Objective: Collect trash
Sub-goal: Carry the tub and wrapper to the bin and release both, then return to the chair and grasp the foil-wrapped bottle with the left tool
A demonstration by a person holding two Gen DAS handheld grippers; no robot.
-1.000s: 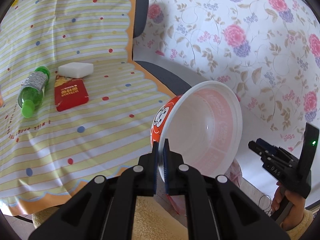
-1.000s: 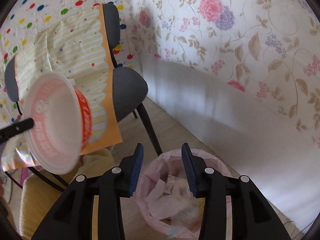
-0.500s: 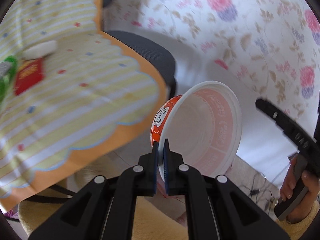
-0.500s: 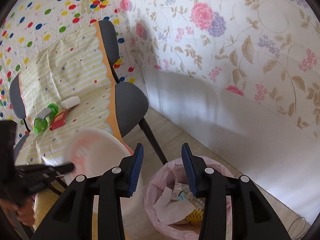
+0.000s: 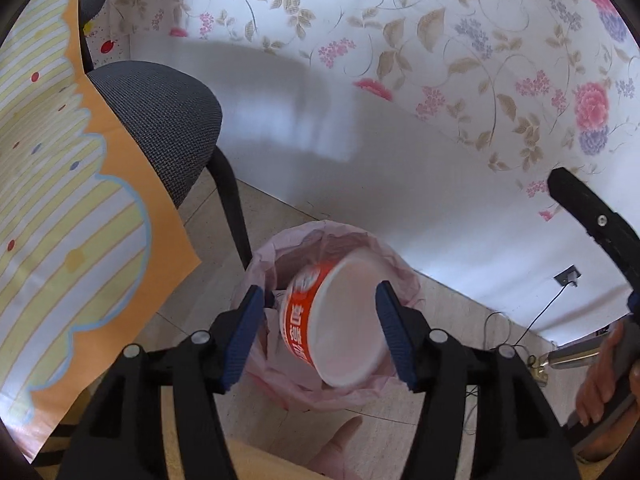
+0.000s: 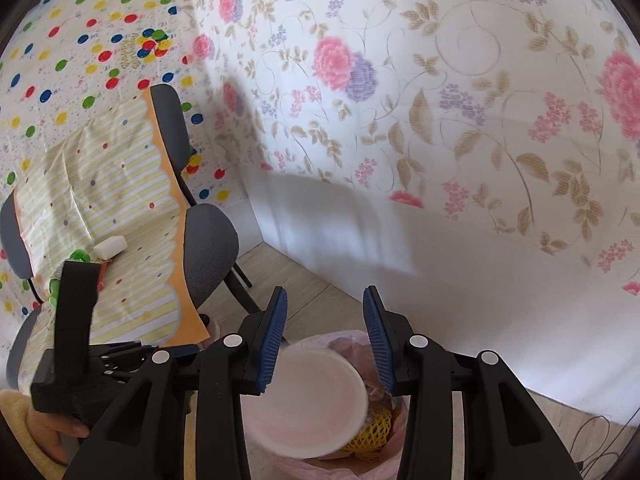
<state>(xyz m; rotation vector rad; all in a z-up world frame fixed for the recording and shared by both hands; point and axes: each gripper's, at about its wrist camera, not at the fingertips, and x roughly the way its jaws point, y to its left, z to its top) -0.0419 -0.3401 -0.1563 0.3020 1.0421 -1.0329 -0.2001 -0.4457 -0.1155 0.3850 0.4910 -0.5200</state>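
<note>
left gripper (image 5: 320,336): fingers just opened wide, touching nothing | bowl (image 5: 340,324): free between and beyond them, tilted, over the bin (image 5: 404,276) | right gripper (image 6: 325,342): fingers half apart, empty, bowl and bin below them

a home room — floral wallpaper (image 6: 440,100), mesh chair (image 5: 160,120), lined bin (image 5: 404,276).

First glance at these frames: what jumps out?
The orange-and-white noodle bowl, tilted over the pink-lined trash bin on the floor; it sits between the left gripper fingers, whose jaws have just been opening and no longer press on it. Left of the bin stands a grey chair, draped with a striped cloth. Flowered wallpaper fills the background.
</note>
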